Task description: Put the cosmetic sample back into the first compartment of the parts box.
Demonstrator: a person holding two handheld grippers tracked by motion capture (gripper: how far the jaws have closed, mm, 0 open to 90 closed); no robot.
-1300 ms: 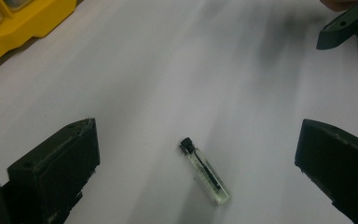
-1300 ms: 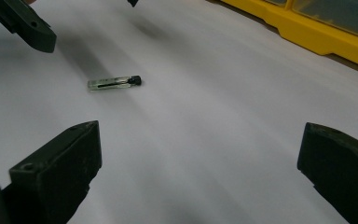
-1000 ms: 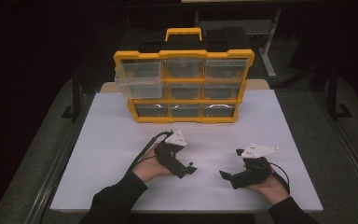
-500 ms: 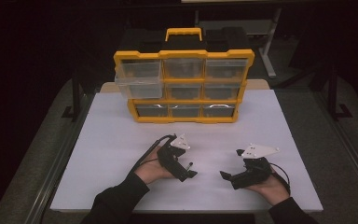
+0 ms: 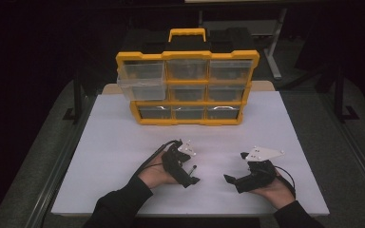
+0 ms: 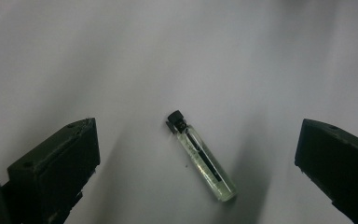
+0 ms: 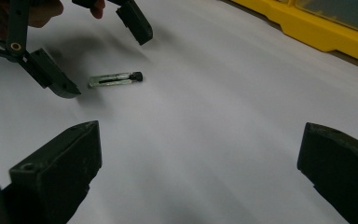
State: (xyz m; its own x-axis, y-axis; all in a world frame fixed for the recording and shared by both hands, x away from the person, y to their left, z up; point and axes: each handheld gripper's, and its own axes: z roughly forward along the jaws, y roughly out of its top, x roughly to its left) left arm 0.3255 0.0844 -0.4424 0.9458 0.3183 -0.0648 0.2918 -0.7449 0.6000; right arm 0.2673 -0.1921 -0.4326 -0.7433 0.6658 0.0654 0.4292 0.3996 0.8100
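Left tongs [image 6: 200, 154] wide open astride the lying vial [image 6: 200, 156] — round glass, likely to roll or skid off the pads. Right tongs [image 7: 196, 168] open, empty.

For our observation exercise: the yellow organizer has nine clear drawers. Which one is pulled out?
The middle-row drawer at the left end of the organizer: it juts out past the yellow frame, while the other eight sit flush.

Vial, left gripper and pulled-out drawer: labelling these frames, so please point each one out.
vial [image 6: 202, 156]: left gripper view, glass body.
left gripper [image 5: 193, 174]: high view, between its fingertips.
pulled-out drawer [image 5: 141, 89]: high view, clear front.
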